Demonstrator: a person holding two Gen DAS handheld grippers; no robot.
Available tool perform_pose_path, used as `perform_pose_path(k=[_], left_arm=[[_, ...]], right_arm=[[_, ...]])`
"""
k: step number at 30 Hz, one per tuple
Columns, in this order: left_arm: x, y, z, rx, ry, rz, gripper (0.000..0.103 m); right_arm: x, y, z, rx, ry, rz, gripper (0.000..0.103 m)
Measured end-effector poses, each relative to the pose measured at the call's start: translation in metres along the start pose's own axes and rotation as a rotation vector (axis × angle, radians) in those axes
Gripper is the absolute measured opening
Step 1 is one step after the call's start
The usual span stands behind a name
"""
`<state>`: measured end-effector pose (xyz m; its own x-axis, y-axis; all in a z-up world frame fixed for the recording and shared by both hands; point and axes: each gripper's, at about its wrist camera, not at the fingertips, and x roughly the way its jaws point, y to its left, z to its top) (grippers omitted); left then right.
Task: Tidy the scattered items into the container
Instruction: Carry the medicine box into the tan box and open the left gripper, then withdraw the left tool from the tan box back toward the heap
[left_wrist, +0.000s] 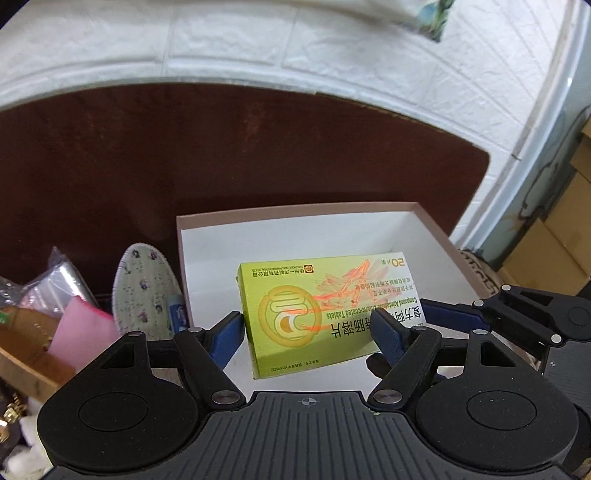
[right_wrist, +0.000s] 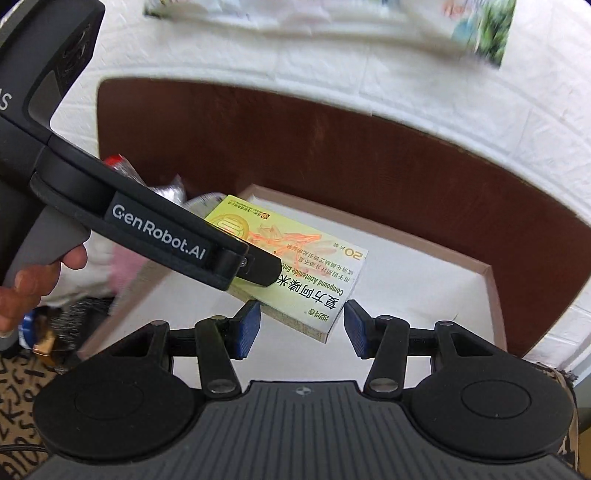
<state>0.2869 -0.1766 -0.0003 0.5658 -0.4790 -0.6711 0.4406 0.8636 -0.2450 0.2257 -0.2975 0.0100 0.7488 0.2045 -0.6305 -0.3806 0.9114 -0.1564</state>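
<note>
left gripper (left_wrist: 308, 328): blue pads clamp the green medicine box (left_wrist: 325, 314) by its two long sides.
right gripper (right_wrist: 301, 328): jaws apart around the box's near corner; contact unclear.
box: held flat above the white container (left_wrist: 295, 236), long axis slanting away toward the right gripper's left.
beyond: brown mat (left_wrist: 221, 147).

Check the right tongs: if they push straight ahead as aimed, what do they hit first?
Probably the green medicine box: its near corner sits between the right tongs, which are open. The left tongs hold it above the white container. Depth is uncertain.
</note>
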Motion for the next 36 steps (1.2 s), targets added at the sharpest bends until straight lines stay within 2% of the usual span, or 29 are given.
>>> perform_pose_path(k=[10, 13, 18, 19, 20, 22, 23, 25, 31, 36], left_arm=[[0.057, 0.009, 0.018, 0.039, 0.058, 0.065, 0.082], [0.064, 0.006, 0.021, 0.082, 0.049, 0.103, 0.081], [0.070, 0.005, 0.025, 0.108, 0.030, 0.123, 0.084], [0.071, 0.004, 0.025, 0.108, 0.023, 0.120, 0.085], [0.072, 0.004, 0.025, 0.103, 0.018, 0.112, 0.086], [0.070, 0.004, 0.025, 0.088, 0.012, 0.087, 0.092], [0.068, 0.005, 0.026, 0.079, 0.011, 0.075, 0.093], [0.064, 0.005, 0.026, 0.062, 0.010, 0.066, 0.101], [0.046, 0.004, 0.024, 0.036, -0.005, 0.075, 0.103], [0.027, -0.001, 0.017, 0.054, -0.044, 0.104, 0.103]], right_arm=[[0.073, -0.026, 0.020, 0.030, 0.173, 0.040, 0.056], [0.086, -0.025, 0.023, 0.022, 0.200, 0.036, 0.057], [0.106, -0.026, 0.025, 0.032, 0.219, 0.029, 0.057], [0.108, -0.025, 0.023, 0.030, 0.217, 0.023, 0.060], [0.110, -0.024, 0.022, 0.024, 0.215, 0.013, 0.076], [0.109, -0.022, 0.020, 0.007, 0.194, -0.021, 0.091], [0.107, -0.020, 0.019, -0.007, 0.182, -0.030, 0.092], [0.103, -0.020, 0.019, -0.021, 0.177, -0.028, 0.093], [0.086, -0.013, 0.018, -0.024, 0.151, -0.033, 0.100], [0.068, 0.002, 0.015, -0.045, 0.130, -0.034, 0.100]])
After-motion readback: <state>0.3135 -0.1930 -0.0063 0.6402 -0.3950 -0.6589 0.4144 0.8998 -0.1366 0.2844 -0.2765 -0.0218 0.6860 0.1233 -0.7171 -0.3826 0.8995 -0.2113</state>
